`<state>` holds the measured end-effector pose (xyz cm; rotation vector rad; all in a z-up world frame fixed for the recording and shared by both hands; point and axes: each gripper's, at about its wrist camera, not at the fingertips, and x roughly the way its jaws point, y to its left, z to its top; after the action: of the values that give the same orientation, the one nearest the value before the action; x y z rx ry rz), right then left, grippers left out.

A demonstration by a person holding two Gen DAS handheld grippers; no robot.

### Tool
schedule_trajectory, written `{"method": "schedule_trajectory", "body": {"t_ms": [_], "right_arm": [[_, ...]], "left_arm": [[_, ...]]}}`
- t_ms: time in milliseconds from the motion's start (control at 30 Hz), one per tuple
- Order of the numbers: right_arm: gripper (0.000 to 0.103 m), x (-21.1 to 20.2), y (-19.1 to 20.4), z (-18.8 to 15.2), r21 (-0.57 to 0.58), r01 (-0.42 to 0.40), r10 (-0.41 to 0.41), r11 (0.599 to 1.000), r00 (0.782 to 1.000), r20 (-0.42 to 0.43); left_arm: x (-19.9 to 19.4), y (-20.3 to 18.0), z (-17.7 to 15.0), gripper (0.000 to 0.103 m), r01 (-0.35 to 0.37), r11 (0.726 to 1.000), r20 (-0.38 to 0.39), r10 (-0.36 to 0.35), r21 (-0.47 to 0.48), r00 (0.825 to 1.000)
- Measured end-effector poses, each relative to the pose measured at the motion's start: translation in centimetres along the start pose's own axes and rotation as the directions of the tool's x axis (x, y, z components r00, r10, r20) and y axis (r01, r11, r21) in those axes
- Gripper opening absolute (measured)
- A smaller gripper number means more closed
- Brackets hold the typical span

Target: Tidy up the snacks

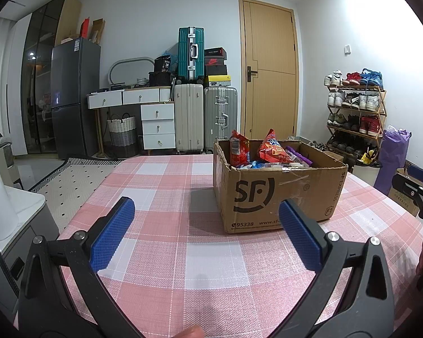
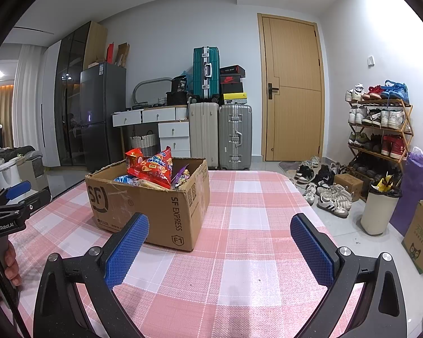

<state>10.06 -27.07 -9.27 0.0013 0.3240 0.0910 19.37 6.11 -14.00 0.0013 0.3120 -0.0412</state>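
both tools, left point(image 1: 204, 207) and right point(image 2: 219, 223), hover level over the counter point(image 2: 239, 253), jaws apart, empty; box point(image 1: 276, 194) walls hide most snacks point(image 2: 152, 169).

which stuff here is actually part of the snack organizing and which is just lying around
Part of the job:
- brown cardboard SF Express box
- red snack bags inside it
- pink-and-white checked tablecloth

Just lying about:
- three upright suitcases
- wooden shoe rack
- grey fridge
- white bin

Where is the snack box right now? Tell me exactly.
The cardboard box sits on the checked tablecloth, ahead and right of centre in the left wrist view, left of centre in the right wrist view, snack bags sticking out.
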Motion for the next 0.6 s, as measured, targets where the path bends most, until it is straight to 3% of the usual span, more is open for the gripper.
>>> {"method": "schedule_trajectory", "body": {"t_ms": [600], "right_arm": [[0.102, 0.0, -0.01, 0.03, 0.0, 0.001, -0.001, 1.0, 1.0, 0.0]], "left_arm": [[0.07, 0.05, -0.06, 0.102, 0.0, 1.0, 0.0, 0.0, 0.0, 1.0]]}}
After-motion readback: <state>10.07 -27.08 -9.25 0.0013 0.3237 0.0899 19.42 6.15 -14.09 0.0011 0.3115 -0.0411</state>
